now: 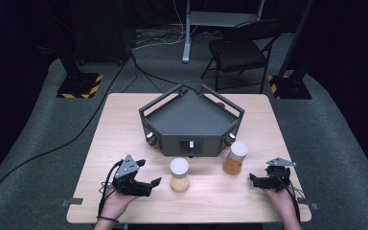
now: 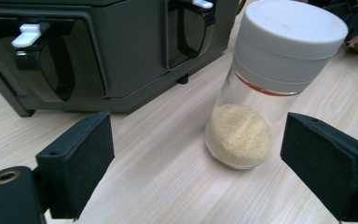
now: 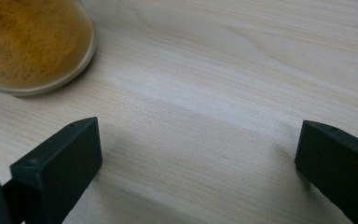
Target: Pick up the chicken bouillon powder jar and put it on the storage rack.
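High view: two white-capped spice jars on the counter [image 1: 124, 115], one pale-yellow jar [image 1: 179, 175], one orange jar [image 1: 235, 158], both upright before one dark rack [image 1: 191, 122]. Left gripper [image 1: 149, 184] fingers [image 2: 79, 158] spread, pale jar ahead between them, untouched. Right gripper [image 1: 255, 180] fingers [image 3: 60, 163] spread over bare wood, orange jar just beside.

Pale-grain jar [image 2: 261, 93] — upright, white-lidded — on table.

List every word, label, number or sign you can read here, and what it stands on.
None can be read: the pale-grain jar, the orange-powder jar and the dark tray unit carry no legible text. The floor bases bear only yellow-black hazard stripes.
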{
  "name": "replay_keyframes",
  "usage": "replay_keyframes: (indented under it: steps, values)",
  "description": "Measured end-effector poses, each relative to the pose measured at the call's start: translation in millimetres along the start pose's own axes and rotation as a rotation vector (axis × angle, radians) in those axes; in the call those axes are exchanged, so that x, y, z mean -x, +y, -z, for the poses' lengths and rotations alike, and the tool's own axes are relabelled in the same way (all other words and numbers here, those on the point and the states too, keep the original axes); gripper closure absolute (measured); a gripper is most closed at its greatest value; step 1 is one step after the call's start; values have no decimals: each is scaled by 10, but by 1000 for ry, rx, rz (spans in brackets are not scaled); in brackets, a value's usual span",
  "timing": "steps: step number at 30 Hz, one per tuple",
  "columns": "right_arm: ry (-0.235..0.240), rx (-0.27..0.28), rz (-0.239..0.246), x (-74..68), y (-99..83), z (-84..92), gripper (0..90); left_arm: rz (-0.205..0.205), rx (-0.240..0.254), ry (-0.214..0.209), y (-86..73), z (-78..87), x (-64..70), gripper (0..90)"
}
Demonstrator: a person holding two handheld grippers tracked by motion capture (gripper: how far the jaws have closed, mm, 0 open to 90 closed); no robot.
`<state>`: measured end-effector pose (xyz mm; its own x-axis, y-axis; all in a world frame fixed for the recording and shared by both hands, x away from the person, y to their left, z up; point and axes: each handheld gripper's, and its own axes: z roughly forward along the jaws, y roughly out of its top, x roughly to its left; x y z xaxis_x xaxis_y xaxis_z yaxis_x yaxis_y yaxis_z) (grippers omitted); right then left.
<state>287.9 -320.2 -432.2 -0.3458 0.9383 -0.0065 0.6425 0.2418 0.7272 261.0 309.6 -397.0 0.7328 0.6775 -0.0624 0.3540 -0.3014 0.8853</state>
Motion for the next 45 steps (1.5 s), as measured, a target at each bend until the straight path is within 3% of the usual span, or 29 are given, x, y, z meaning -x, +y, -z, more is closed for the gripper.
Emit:
replay_keyframes:
  steps: [10, 27, 38, 45]
  values:
    - [0, 0, 0, -1, -2, 1, 0, -21, 25, -17, 19, -83, 106, 87]
    - [-1, 1, -1, -3, -2, 1, 0, -17, 29, -65, 102, -304, 213, 76]
    - [-1, 1, -2, -4, -3, 1, 0, -20, 21, -84, 156, -419, 238, 131]
    - [-1, 0, -1, -2, -1, 1, 0, -42, 27, -103, 188, -486, 245, 184]
